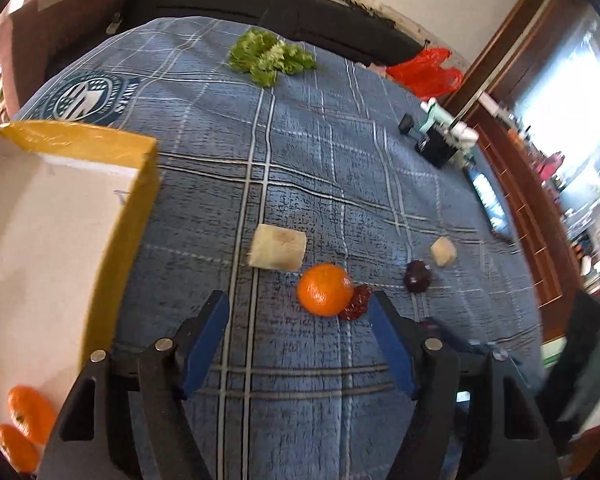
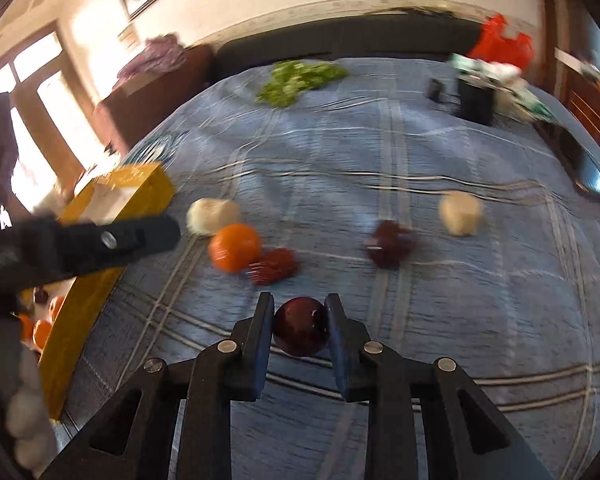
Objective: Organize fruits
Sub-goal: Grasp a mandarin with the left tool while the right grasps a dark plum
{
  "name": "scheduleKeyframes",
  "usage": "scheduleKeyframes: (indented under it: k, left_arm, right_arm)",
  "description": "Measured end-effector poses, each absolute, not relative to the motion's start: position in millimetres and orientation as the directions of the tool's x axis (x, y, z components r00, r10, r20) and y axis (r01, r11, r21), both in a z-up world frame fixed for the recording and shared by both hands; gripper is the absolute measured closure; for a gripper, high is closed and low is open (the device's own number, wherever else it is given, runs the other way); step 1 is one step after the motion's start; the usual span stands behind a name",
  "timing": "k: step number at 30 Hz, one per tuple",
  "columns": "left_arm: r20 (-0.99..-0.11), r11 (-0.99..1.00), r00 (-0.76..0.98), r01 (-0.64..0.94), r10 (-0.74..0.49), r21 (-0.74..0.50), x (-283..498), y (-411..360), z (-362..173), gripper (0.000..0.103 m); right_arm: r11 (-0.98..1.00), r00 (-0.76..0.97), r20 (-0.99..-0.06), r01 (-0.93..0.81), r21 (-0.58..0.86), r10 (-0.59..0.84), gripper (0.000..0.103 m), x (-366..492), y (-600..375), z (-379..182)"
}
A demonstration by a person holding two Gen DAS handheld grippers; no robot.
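My left gripper [image 1: 298, 312] is open and empty, just short of an orange [image 1: 325, 289] that lies on the blue plaid cloth beside a small red fruit cluster [image 1: 357, 303]. My right gripper [image 2: 299, 320] is shut on a dark red plum [image 2: 301, 326] held above the cloth. A second dark plum [image 1: 418, 276] lies further right; it also shows in the right wrist view [image 2: 389, 243]. The yellow-rimmed box [image 1: 140, 200] at the left holds two oranges [image 1: 30, 414]. The orange [image 2: 235, 247] and the red cluster [image 2: 272, 266] also show in the right wrist view.
Two pale cut chunks [image 1: 277, 247] [image 1: 444, 251] lie on the cloth. Green leafy lettuce [image 1: 270, 56] lies at the far side. A black box with white items [image 1: 440, 140] and a red plastic bag [image 1: 426, 70] are at the far right. A phone [image 1: 490, 204] lies near the right edge.
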State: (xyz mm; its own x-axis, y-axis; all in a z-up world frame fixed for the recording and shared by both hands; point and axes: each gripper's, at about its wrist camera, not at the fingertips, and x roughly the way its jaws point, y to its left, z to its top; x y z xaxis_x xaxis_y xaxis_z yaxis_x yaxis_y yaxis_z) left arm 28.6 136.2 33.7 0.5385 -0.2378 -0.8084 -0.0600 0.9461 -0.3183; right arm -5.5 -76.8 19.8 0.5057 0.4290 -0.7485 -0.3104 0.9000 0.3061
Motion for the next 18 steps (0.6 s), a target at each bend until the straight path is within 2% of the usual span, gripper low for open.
scheduleKeyframes:
  k: [6, 7, 8, 10, 14, 18]
  left_arm:
    - [-0.828, 0.965, 0.526, -0.052, -0.193, -0.258, 49.2, 115.3, 12.7, 0.035]
    - [-0.823, 0.970, 0.541, -0.046, -0.176, -0.237, 49.3, 112.5, 13.2, 0.042]
    - [-0.822, 0.975, 0.544, -0.033, -0.169, -0.222, 50.0, 109.0, 12.7, 0.055]
    - [-0.807, 0.967, 0.549, 0.006, -0.217, -0.257, 50.4, 107.6, 13.9, 0.068]
    - [-0.809, 0.975, 0.560, -0.007, -0.179, -0.221, 42.0, 107.5, 17.8, 0.069]
    - [-0.788, 0.965, 0.582, -0.025, -0.199, -0.262, 20.8, 120.6, 30.8, 0.069]
  right_arm:
    - [0.904, 0.522, -0.739, -0.213, 0.371, 0.426, 0.075, 4.4, -108.8, 18.8]
    - [0.905, 0.522, -0.740, -0.209, 0.371, 0.424, 0.075, 5.1, -109.7, 18.5]
    - [0.905, 0.520, -0.742, -0.207, 0.371, 0.423, 0.075, 6.0, -109.8, 17.9]
    - [0.904, 0.516, -0.744, -0.209, 0.372, 0.426, 0.075, 6.3, -107.6, 17.3]
    - [0.905, 0.520, -0.741, -0.227, 0.360, 0.425, 0.075, 5.0, -102.9, 18.6]
    - [0.875, 0.523, -0.702, -0.260, 0.409, 0.484, 0.075, 3.5, -102.6, 23.6]
